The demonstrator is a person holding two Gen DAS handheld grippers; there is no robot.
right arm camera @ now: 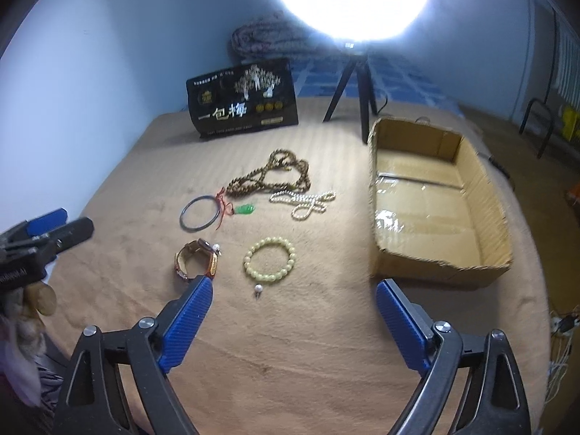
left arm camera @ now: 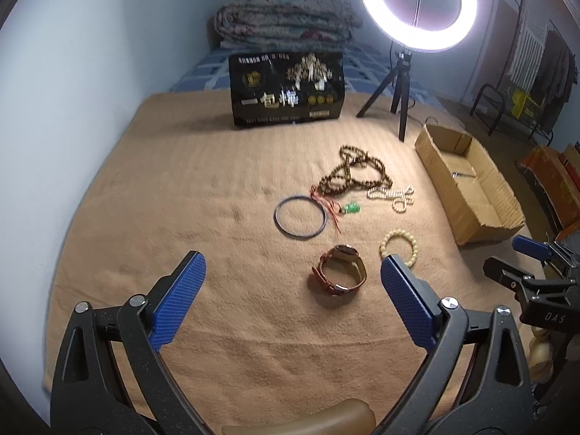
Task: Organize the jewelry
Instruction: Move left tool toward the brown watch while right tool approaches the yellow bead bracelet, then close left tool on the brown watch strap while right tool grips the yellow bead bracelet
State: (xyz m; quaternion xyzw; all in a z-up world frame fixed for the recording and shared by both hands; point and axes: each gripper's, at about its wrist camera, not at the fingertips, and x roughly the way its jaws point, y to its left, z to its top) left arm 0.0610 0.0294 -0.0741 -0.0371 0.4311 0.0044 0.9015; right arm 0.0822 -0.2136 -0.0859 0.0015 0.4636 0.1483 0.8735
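Note:
Jewelry lies on a tan blanket [left arm camera: 217, 199]: a brown-strap watch [left arm camera: 340, 270] [right arm camera: 197, 259], a cream bead bracelet [left arm camera: 398, 248] [right arm camera: 269, 259], a dark bangle [left arm camera: 300, 216] [right arm camera: 200, 213], a green pendant on red cord [left arm camera: 351, 208] [right arm camera: 246, 210], a brown bead necklace [left arm camera: 357, 172] [right arm camera: 275, 175], a pearl strand [left arm camera: 393, 195] [right arm camera: 304, 201] and a small pearl earring [right arm camera: 258, 289]. My left gripper [left arm camera: 291, 297] is open, above the blanket just short of the watch. My right gripper [right arm camera: 293, 320] is open and empty, near the bead bracelet.
An open cardboard box [right arm camera: 435, 195] [left arm camera: 467, 181] sits at the right. A black printed bag [left arm camera: 286, 88] [right arm camera: 243, 99] and a ring light on a tripod [left arm camera: 417, 7] [right arm camera: 353, 83] stand at the back. Folded quilts [left arm camera: 286, 21] lie behind.

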